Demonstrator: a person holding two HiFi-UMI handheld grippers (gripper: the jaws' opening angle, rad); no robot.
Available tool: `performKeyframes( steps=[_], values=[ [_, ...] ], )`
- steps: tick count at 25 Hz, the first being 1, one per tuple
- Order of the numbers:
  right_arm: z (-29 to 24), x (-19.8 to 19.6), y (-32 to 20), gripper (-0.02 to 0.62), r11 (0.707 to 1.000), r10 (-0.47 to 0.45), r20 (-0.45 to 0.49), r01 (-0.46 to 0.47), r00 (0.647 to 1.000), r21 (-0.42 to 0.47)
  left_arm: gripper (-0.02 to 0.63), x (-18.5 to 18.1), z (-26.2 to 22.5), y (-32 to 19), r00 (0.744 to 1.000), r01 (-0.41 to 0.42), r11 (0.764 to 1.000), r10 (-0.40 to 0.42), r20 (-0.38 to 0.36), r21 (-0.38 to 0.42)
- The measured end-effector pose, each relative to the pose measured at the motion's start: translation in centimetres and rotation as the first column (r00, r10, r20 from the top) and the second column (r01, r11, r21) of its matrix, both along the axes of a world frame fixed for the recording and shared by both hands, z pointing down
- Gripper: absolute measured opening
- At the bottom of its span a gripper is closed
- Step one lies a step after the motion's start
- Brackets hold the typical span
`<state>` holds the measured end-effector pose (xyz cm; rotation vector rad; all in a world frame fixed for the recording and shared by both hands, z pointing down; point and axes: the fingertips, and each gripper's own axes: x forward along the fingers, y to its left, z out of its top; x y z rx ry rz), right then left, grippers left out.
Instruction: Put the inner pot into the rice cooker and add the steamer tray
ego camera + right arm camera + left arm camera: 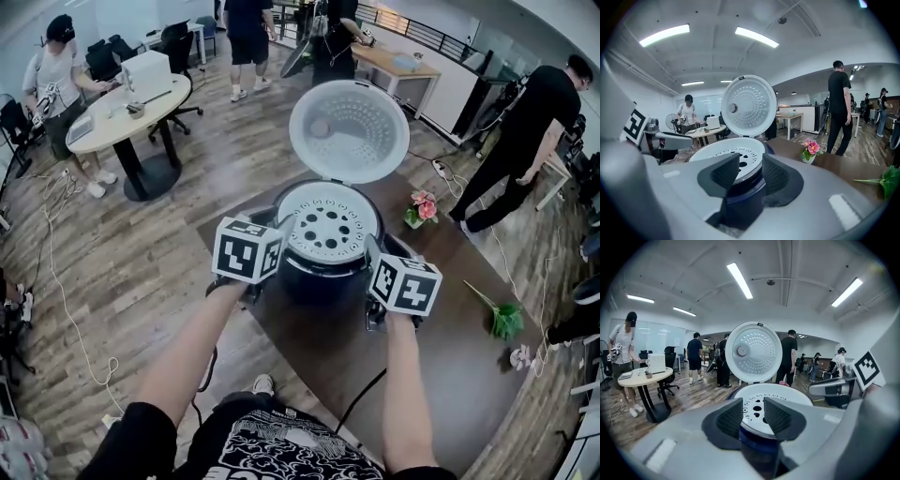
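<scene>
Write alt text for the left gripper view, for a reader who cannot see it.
The left gripper, jaws apart, faces a white perforated steamer tray sitting in a dark rice cooker, whose round lid stands open behind. People stand in an office beyond.

Left hand-held gripper (753, 412) — jaws slightly apart — faces the steamer tray (787, 391) below the raised lid (753, 352).

Smooth matt white on the steamer tray (327, 228), centre frame. Glossy dark blue on the rice cooker (323, 281) beneath; dimpled pale sheen inside its lid (349, 129). Dark matt wood grain across the table (450, 375). Textured matt black on the left gripper (753, 409) pads (730, 418).
</scene>
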<state>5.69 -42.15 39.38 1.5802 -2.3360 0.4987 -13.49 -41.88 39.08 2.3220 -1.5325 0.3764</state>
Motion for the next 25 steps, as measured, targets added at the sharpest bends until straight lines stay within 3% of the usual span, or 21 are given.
performKeyframes(
  steps=[6,18,25],
  values=[
    [-0.9,0.3,1.8,0.101,0.999,-0.034,-0.031,0.035,0.999,0.031,0.137,0.5,-1.6,2.2,1.0,0.012,0.999,-0.012,0.011,0.044],
    [-2.6,1.7,6.0,0.0,0.99,-0.084,-0.029,0.087,0.996,0.107,0.048,1.5,-3.0,7.4,0.998,0.049,0.992,-0.053,0.035,0.113],
    [-2.8,3.8,8.1,-0.002,0.988,-0.091,-0.05,0.097,0.995,0.124,0.004,3.1,-3.7,9.2,0.998,0.052,0.988,-0.058,0.035,0.145]
  ],
)
